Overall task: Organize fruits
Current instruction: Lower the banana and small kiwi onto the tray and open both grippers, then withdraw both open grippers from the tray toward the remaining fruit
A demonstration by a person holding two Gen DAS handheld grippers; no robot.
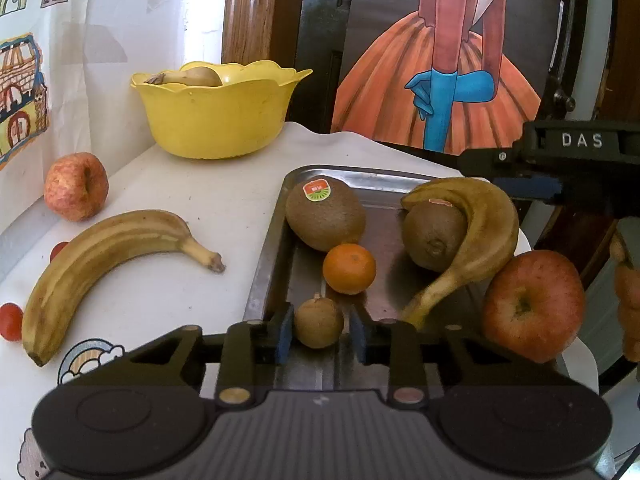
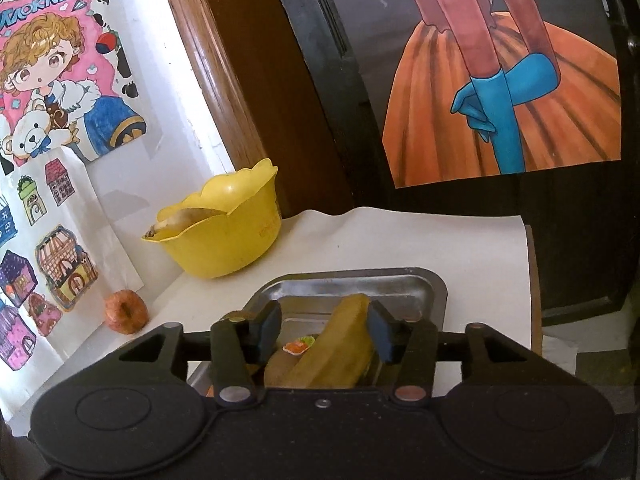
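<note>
Landmark: the steel tray [image 1: 340, 178] on the white-covered counter [image 1: 208, 216].

Far left of the tray: two cherry tomatoes [image 1: 11, 321] at the counter's edge, beside the blossom end of a loose banana [image 1: 100, 256]. Risk: a nudge to that banana as it is lifted could roll them off the counter.

Left of the tray, further back: a red apple [image 1: 76, 192] on its side near the wall, and behind it a yellow bowl [image 1: 216, 120] already holding a banana. Bowl is well apart from the tray, so anything carried there crosses open counter.

At the tray's near-left corner: left hand-held gripper [image 1: 320, 330], jaws narrow, set either side of a small round brown fruit [image 1: 319, 322]. Left pad looks about touching, right pad shows a gap; not a firm hold by my reading. Risk: the round fruit squirts forward into the tangerine [image 1: 349, 268] when the pads come together off-centre.

Tray middle: stickered kiwi [image 1: 325, 216], then a second kiwi [image 1: 434, 236] with a tray banana [image 1: 472, 240] draped over it.

Tray's right side: right hand-held gripper [image 2: 325, 328], jaws partly apart around that tray banana, right pad close against it, left pad clear. Risk: the fruit is ripe and soft, hard squeezing bruises it; lifting it may roll the kiwi beneath, or disturb the large apple [image 1: 534, 304] leaning at the tray's right edge, close to the counter edge.
</note>
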